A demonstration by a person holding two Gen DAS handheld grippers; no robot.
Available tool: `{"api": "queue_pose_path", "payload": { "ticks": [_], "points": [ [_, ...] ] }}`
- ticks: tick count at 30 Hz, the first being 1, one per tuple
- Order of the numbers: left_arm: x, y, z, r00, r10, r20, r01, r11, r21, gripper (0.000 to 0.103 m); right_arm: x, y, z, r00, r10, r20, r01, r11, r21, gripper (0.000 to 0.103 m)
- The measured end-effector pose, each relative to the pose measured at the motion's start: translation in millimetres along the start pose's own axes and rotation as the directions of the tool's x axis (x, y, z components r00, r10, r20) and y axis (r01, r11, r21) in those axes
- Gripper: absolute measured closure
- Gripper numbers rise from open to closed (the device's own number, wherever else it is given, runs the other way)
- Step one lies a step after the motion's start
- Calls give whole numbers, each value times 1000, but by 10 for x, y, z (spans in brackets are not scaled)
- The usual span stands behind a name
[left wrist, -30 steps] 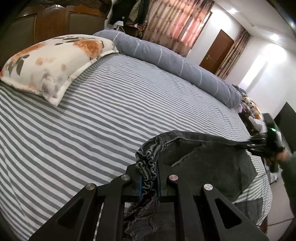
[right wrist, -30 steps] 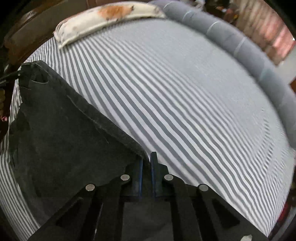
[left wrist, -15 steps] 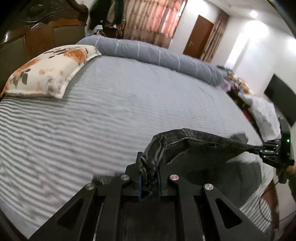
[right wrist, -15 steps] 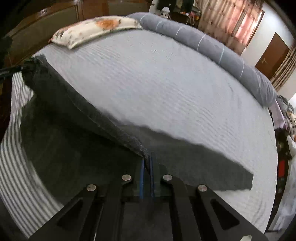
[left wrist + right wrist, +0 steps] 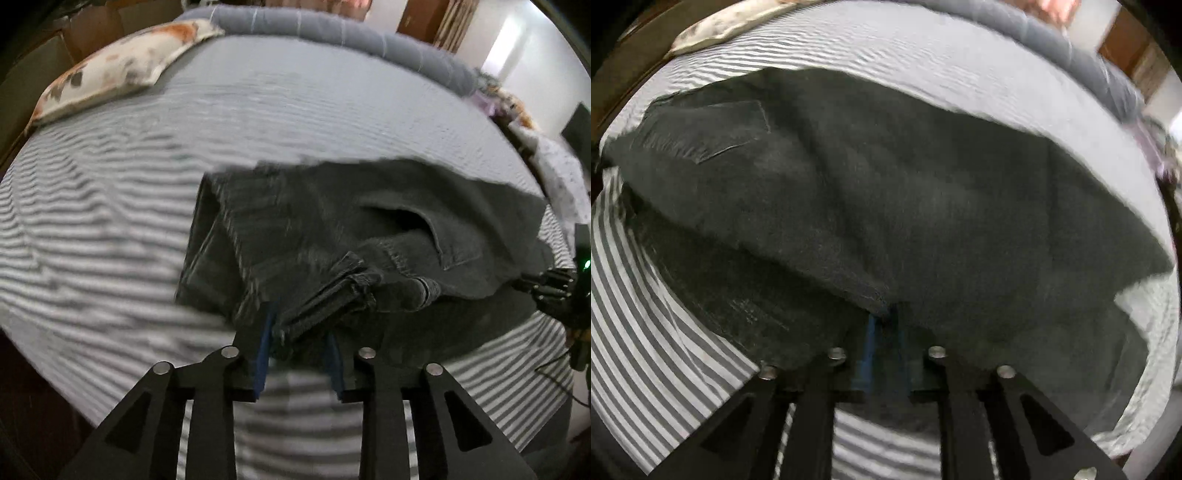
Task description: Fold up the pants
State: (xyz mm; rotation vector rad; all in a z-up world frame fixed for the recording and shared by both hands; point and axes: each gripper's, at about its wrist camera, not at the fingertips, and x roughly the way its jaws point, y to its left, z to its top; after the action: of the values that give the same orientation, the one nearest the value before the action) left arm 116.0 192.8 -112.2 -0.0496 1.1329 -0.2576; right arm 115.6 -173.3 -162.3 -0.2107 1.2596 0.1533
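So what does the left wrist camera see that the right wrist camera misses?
Only the left view shows the right gripper at the far edge of the dark pants, their bunched waistband between its own parting fingers, and a black screen by the wall. Only the right view shows the pants folded over on themselves, with a flat patch pocket. Both show the striped bed sheet, floral pillow and grey bolster.
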Motion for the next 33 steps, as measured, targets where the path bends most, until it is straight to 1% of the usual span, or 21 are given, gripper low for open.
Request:
{"api": "queue_pose_path", "payload": {
  "ticks": [1,2,3,4,6,8,9,11,12,14,16,17,18,20,21,24,26,28,29,31,33],
  "points": [
    [0,29,-46,1000,-10,-28,9,1000,-30,67,-41,-30,-18,999,30,16,-31,999,39,81],
    [-6,62,-88,999,-26,-46,23,998,-64,65,-85,-53,-38,998,46,34,-48,997,61,73],
    [-27,120,-122,997,-57,-58,50,992,-119,62,-142,-68,-66,998,48,49,-52,995,83,62],
    [-65,158,-158,994,-91,-54,80,982,-173,58,-201,-83,-104,997,50,65,-57,993,104,59],
    [-119,249,-203,989,-139,-47,122,956,-268,54,-326,-116,-212,991,77,108,-93,984,152,58],
    [-196,327,-228,979,-204,-19,183,913,-365,54,-386,-198,-297,983,130,133,-157,964,216,58],
    [-240,363,-255,968,-252,11,233,876,-423,53,-438,-225,-385,973,175,151,-211,940,269,58],
    [-266,387,-299,953,-301,36,280,827,-488,51,-460,-305,-525,950,256,180,-307,876,371,57],
    [-265,389,-320,946,-320,44,296,804,-515,51,-445,-372,-588,930,308,201,-367,828,425,57],
    [-235,380,-363,934,-352,56,320,757,-569,51,-430,-455,-724,913,346,217,-408,781,473,57],
    [-167,339,-415,920,-386,65,340,707,-620,51,-392,-476,-741,911,353,215,-413,762,499,56],
    [-140,306,-415,916,-396,64,347,701,-623,51,-392,-459,-745,911,354,211,-412,759,503,56],
    [-119,289,-408,918,-393,62,344,705,-620,51,-379,-459,-738,909,357,214,-416,752,512,56],
    [-97,240,-376,929,-366,62,326,724,-608,51,-360,-481,-760,898,376,228,-438,721,537,56],
    [-77,230,-360,930,-361,66,324,723,-611,51,-338,-486,-758,891,388,237,-452,696,558,56],
    [41,230,-323,927,-369,70,326,695,-641,51,-251,-402,-691,884,399,244,-463,665,587,56],
    [123,231,-313,929,-364,75,319,680,-660,51,-188,-368,-674,887,398,234,-454,662,596,56],
    [196,253,-299,929,-362,78,315,664,-678,51,-121,-361,-664,885,402,236,-456,645,613,56],
    [226,268,-295,928,-362,81,316,655,-687,51,-93,-376,-666,882,405,242,-461,628,627,56],
    [276,296,-281,927,-362,96,324,646,-691,51,-21,-447,-690,867,416,274,-483,566,668,56],
    [285,301,-272,929,-354,109,330,657,-678,51,71,-564,-735,858,413,307,-492,487,721,56]
  ]
}}
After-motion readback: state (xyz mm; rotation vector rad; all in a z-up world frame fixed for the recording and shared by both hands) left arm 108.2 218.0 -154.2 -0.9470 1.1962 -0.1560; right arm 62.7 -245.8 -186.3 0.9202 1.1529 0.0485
